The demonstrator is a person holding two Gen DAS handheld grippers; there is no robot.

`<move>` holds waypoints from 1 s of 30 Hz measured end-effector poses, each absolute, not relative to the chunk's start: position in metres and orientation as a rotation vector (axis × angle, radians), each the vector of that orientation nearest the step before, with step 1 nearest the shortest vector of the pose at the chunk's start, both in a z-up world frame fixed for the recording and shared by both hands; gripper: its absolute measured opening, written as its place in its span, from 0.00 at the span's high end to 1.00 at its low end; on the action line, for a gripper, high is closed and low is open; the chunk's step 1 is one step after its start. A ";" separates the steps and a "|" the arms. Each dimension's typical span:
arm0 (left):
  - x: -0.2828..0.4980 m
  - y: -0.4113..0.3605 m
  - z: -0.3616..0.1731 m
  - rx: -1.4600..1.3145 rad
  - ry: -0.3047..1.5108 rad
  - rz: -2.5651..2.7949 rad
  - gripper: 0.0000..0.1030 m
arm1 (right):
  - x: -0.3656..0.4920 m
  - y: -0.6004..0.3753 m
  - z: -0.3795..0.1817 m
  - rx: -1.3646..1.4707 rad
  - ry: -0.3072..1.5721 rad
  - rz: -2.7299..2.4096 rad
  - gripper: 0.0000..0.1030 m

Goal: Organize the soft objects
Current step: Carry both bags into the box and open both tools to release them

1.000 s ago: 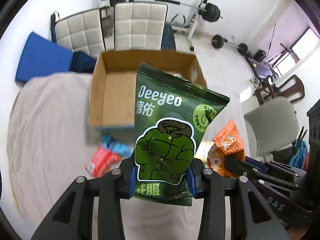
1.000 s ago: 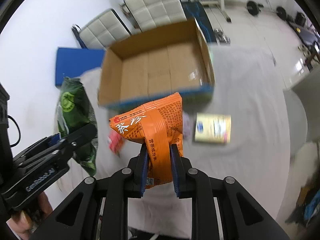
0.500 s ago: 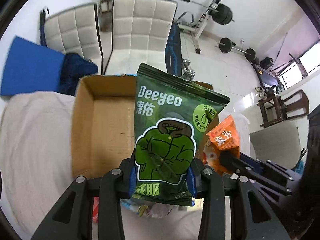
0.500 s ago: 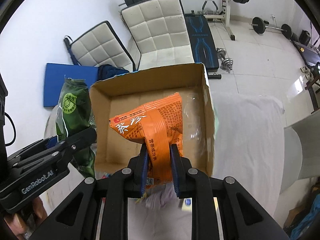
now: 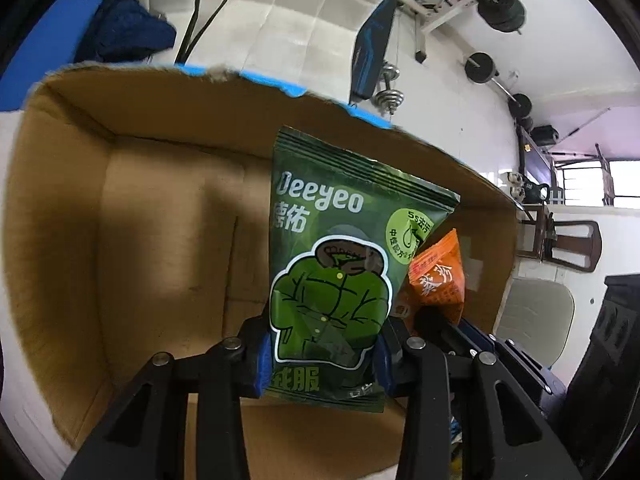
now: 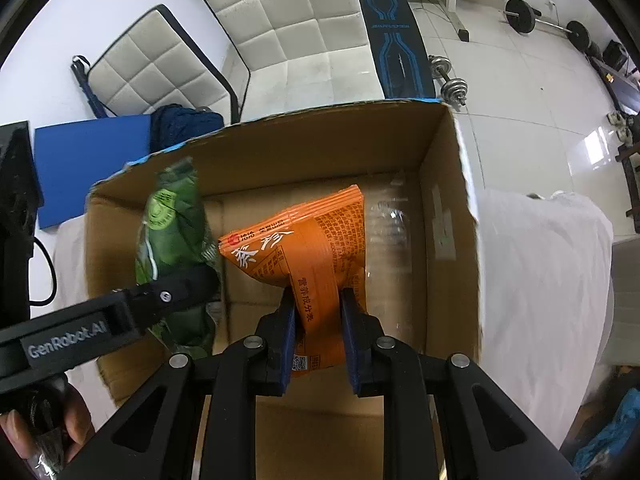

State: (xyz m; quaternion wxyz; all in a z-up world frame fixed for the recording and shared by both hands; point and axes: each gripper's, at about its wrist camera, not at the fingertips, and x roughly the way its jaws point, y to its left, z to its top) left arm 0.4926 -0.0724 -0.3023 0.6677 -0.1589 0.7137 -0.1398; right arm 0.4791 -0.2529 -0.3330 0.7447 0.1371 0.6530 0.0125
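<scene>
My left gripper point(image 5: 322, 354) is shut on a green packet point(image 5: 340, 256) printed with "Deeyeo", held upright over the inside of an open cardboard box point(image 5: 160, 216). Beside it on the right, my right gripper point(image 6: 318, 320) is shut on an orange packet point(image 6: 304, 248), also inside the box point(image 6: 444, 216). The right wrist view shows the green packet point(image 6: 176, 236) side-on at the left with the left gripper's finger point(image 6: 176, 286) across it. The orange packet point(image 5: 438, 276) peeks out behind the green one in the left wrist view. The box floor under both packets is bare cardboard.
The box sits on a table under a white cloth point(image 6: 536, 264). Behind it stand two white padded chairs point(image 6: 304, 28), a blue board point(image 6: 88, 148) and a dark blue garment point(image 6: 184, 124). Gym weights point(image 6: 452, 80) lie on the tiled floor. A hand point(image 6: 44, 432) shows at lower left.
Both grippers have moved forward and down with their packets, from in front of the box to inside it. The loose items on the cloth have dropped out of view.
</scene>
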 end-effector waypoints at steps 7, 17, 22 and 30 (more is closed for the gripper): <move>0.507 -0.080 -0.322 -0.326 1.677 -0.283 0.63 | 0.504 -0.254 -0.364 0.256 1.480 0.009 0.77; 0.495 -0.093 -0.303 -0.193 1.618 -0.250 0.36 | 0.508 -0.252 -0.362 0.206 1.480 0.013 0.57; 0.481 -0.091 -0.287 -0.174 1.571 -0.241 0.28 | 0.494 -0.252 -0.350 0.198 1.482 0.024 0.42; 0.433 -0.070 -0.234 -0.030 1.379 -0.193 0.00 | 0.455 -0.241 -0.332 0.193 1.456 0.024 0.01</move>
